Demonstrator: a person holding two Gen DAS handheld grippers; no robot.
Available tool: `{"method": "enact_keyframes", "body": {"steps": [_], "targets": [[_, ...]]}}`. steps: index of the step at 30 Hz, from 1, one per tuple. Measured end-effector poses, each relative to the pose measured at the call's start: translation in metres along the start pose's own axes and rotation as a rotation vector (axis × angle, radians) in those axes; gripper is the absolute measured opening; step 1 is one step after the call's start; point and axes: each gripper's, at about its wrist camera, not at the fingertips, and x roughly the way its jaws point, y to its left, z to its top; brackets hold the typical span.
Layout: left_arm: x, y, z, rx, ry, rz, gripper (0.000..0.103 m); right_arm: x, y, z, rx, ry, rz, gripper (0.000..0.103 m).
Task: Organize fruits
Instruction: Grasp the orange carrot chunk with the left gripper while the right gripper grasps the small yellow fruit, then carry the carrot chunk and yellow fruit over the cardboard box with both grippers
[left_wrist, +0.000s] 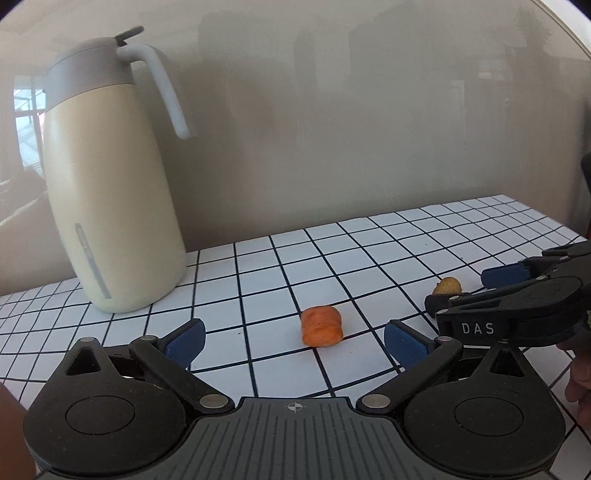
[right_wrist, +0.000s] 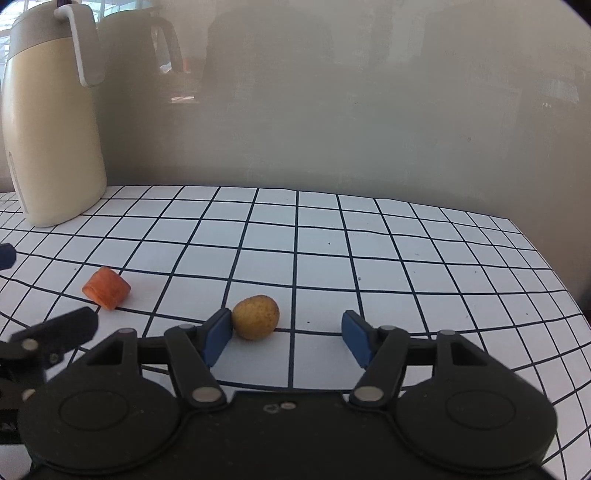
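An orange carrot chunk (left_wrist: 322, 326) lies on the checked tabletop between and just beyond my open left gripper (left_wrist: 293, 338); it also shows in the right wrist view (right_wrist: 106, 287). A small yellow-brown potato (right_wrist: 256, 316) lies on the table between the fingers of my open right gripper (right_wrist: 286, 338), touching or almost touching the left pad (right_wrist: 218, 334). In the left wrist view the potato (left_wrist: 447, 286) sits between the right gripper's fingers (left_wrist: 504, 275). Both grippers are empty.
A tall cream thermos jug (left_wrist: 110, 177) with a grey lid and handle stands at the back left against the wall, also in the right wrist view (right_wrist: 48, 125). The white table with black grid lines (right_wrist: 369, 240) ends at the right edge.
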Motion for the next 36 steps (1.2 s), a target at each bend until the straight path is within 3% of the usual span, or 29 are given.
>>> {"method": "enact_keyframes", "body": {"steps": [1,4,10,13,15,16,19,29,36], "targets": [[0.005,-0.002,0.000,0.005,0.005,-0.004,0.102,-0.001,-0.004,0.000,0.002,0.000,0.000,0.057],[0.018,-0.005,0.002,-0.007,0.048,-0.003,0.084,0.000,-0.012,0.001,0.018,0.004,-0.015,0.057],[0.032,-0.002,0.007,-0.029,0.079,-0.011,0.082,-0.004,-0.014,0.000,0.015,0.002,-0.002,0.050],[0.036,-0.004,0.008,-0.025,0.091,-0.027,0.068,-0.006,-0.011,0.001,0.019,0.004,0.009,0.040],[0.036,-0.004,0.009,-0.026,0.084,-0.077,0.037,-0.006,-0.011,0.001,0.031,0.008,0.020,0.036],[0.035,-0.006,0.009,-0.023,0.081,-0.082,0.030,-0.007,-0.009,0.001,0.035,0.010,0.024,0.031],[0.033,-0.012,0.009,0.002,0.076,-0.069,0.030,-0.008,-0.004,0.000,0.031,0.006,0.030,0.019],[-0.001,0.000,-0.009,-0.056,0.051,-0.079,0.029,-0.016,0.009,-0.007,0.010,0.001,0.064,0.018],[-0.062,0.018,-0.028,-0.070,0.009,-0.066,0.030,-0.063,0.023,-0.015,-0.021,-0.040,0.087,0.018]]}}
